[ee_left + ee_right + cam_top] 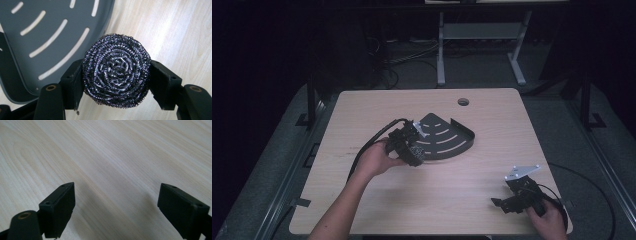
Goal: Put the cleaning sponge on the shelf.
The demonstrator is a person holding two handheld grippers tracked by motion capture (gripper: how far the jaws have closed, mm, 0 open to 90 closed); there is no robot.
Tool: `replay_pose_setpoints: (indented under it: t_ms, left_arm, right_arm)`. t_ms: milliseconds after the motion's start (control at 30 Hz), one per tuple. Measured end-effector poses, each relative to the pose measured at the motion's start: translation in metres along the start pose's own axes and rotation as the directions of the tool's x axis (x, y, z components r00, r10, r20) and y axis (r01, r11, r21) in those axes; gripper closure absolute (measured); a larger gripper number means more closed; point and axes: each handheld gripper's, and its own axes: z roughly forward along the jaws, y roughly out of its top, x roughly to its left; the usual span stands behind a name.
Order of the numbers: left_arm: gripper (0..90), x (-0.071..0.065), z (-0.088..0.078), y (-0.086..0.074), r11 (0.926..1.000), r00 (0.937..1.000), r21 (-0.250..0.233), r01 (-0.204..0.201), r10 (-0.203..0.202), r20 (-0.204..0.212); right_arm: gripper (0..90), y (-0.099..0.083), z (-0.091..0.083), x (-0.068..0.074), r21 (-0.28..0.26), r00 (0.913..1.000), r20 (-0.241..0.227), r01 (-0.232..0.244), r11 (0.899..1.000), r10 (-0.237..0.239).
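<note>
One steel wool scrubber (pixel 116 70), a round coil of dark shiny wire, sits clamped between the two jaws of the left gripper (pixel 116 75), squeezed from both sides. It's held just above the desk (pixel 452 190), right at the curved edge of one dark grey fan-shaped tray (pixel 30 20) with rows of curved slots cut through it. In the high view that tray (pixel 447 137) lies around the middle of the desk, with the left gripper (pixel 412 147) at its near-left edge, and a hand (pixel 374 160) wrapped around it. The right gripper (pixel 116 207) is well apart, near the desk's right front corner, jaws spread wide with just bare wood between them. Two grippers total, and one round hole (pixel 463 102) in the desk's far side.
</note>
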Motion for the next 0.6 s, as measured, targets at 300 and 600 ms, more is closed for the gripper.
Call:
replay_pose_setpoints:
  t_ms: [300, 600]
  left_arm:
    - [34.2, 0.010, -0.002, 0.015, 1.0000, 1.0000, 0.006, -0.005, 0.005, -0.001]
    - [34.1, 0.017, -0.003, 0.029, 0.9998, 0.9999, 0.015, -0.012, 0.012, -0.011]
  right_arm:
    - [14.3, 0.000, 0.000, 0.000, 0.000, 1.0000, -0.001, 0.001, 1.000, -0.001]
    - [14.3, -0.001, 0.000, 0.000, -0.001, 1.0000, -0.004, -0.002, 1.000, 0.002]
